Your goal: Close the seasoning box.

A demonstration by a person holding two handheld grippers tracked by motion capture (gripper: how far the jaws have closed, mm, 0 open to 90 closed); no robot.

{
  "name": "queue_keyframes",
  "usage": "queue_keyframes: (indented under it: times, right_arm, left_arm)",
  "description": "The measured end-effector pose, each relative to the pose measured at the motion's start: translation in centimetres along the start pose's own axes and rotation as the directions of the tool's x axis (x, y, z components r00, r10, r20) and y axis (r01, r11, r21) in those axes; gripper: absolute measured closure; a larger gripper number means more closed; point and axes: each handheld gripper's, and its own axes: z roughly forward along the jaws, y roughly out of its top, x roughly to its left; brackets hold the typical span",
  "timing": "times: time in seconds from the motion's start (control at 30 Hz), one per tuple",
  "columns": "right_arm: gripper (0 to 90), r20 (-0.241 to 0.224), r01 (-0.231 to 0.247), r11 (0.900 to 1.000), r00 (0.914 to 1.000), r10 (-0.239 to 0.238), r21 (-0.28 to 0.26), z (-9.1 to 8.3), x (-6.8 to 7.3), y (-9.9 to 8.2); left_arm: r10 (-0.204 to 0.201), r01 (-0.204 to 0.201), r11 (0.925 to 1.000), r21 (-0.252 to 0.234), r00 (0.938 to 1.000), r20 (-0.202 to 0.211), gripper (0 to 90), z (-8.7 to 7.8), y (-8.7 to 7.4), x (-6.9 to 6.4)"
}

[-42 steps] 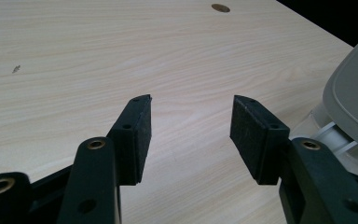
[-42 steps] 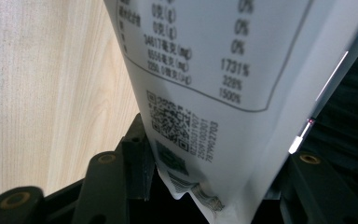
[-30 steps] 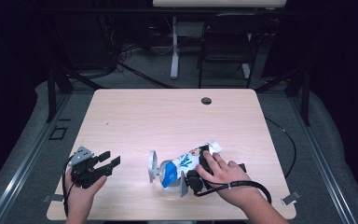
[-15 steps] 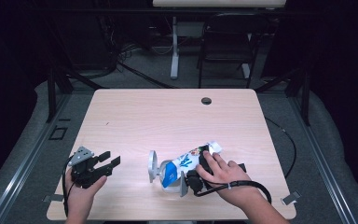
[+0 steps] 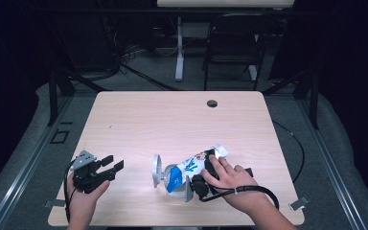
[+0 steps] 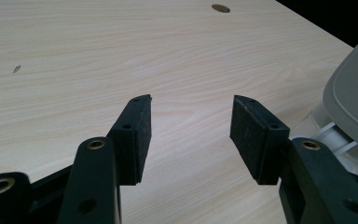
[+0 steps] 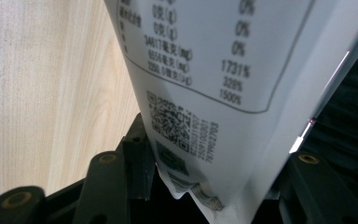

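A white and blue printed pouch (image 5: 191, 165) lies tilted on the wooden table (image 5: 172, 120), in front of the person's right hand. My right gripper (image 5: 202, 171) sits under that hand. In the right gripper view, the pouch (image 7: 205, 56) fills the gap of the right gripper (image 7: 209, 140), whose left pad presses its printed side; the right pad is hidden behind it. A grey disc-shaped piece (image 5: 157, 170) stands at the pouch's blue end. My left gripper (image 5: 113, 164) rests near the front left corner with its jaws apart. Bare wood shows between the jaws of the left gripper (image 6: 191, 116).
A round cable hole (image 5: 212, 103) sits near the table's far edge. The grey disc piece (image 6: 354, 102) stands close to the right of my left gripper. A black cable (image 5: 297, 148) loops off the table's right side. A chair (image 5: 232, 43) stands beyond the table.
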Motion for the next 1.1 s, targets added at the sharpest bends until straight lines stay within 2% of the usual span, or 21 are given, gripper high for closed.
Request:
queue_keyframes:
  times: [0.2, 0.23, 0.27, 0.3, 0.37, 0.47, 0.5, 0.6, 0.63, 1.1]
  right_arm:
    - [50.9, 0.001, 0.003, 1.0, 1.0, -0.003, 0.002, -0.01, 0.0, 0.02]
    - [50.9, 0.009, 0.019, 0.9996, 0.9998, -0.019, 0.023, -0.19, -0.11, 0.1]
    - [51.0, 0.0, -0.007, 0.9999, 1.0, 0.007, -0.012, 0.08, 0.06, -0.04]
    - [51.1, -0.001, -0.01, 0.9998, 1.0, 0.01, -0.016, 0.11, 0.08, -0.05]
    - [51.1, 0.005, 0.005, 1.0, 1.0, -0.005, 0.006, -0.07, -0.02, 0.03]
    - [51.1, 0.003, 0.0, 1.0, 1.0, 0.0, -0.002, -0.01, 0.01, 0.0]
    - [51.1, 0.008, 0.015, 0.9998, 0.9999, -0.015, 0.017, -0.16, -0.08, 0.08]
    - [51.2, 0.003, -0.001, 1.0, 1.0, 0.001, -0.005, 0.01, 0.01, 0.0]
    - [51.2, 0.007, 0.009, 0.9999, 0.9999, -0.009, 0.008, -0.09, -0.04, 0.05]
    - [51.3, 0.01, 0.013, 0.9999, 0.9999, -0.013, 0.002, -0.08, 0.0, 0.03]
  left_arm:
    - [-0.001, 0.001, 1.0, 0.003, 1.0, -0.001, 48.8, 0.0, -0.02, 0.05]
    - [0.0, 0.0, 1.0, 0.005, 1.0, -0.001, 48.8, 0.0, -0.03, 0.07]
    - [-0.001, 0.001, 1.0, 0.003, 1.0, 0.0, 48.8, 0.02, -0.04, 0.09]
    - [-0.001, 0.001, 1.0, 0.004, 1.0, 0.0, 48.8, 0.02, -0.05, 0.11]
    - [-0.001, 0.001, 1.0, 0.004, 1.0, -0.001, 48.8, 0.0, -0.03, 0.11]
    - [-0.002, 0.002, 1.0, 0.0, 1.0, 0.0, 48.8, 0.0, -0.04, 0.12]
    - [-0.003, 0.003, 1.0, 0.0, 1.0, 0.0, 48.8, 0.0, -0.04, 0.11]
    - [-0.003, 0.003, 1.0, 0.001, 1.0, 0.0, 48.8, 0.0, -0.04, 0.11]
    - [-0.001, 0.001, 1.0, 0.001, 1.0, 0.0, 48.8, 0.01, -0.04, 0.11]
    - [-0.001, 0.001, 1.0, 0.005, 1.0, -0.002, 48.8, 0.0, -0.04, 0.11]
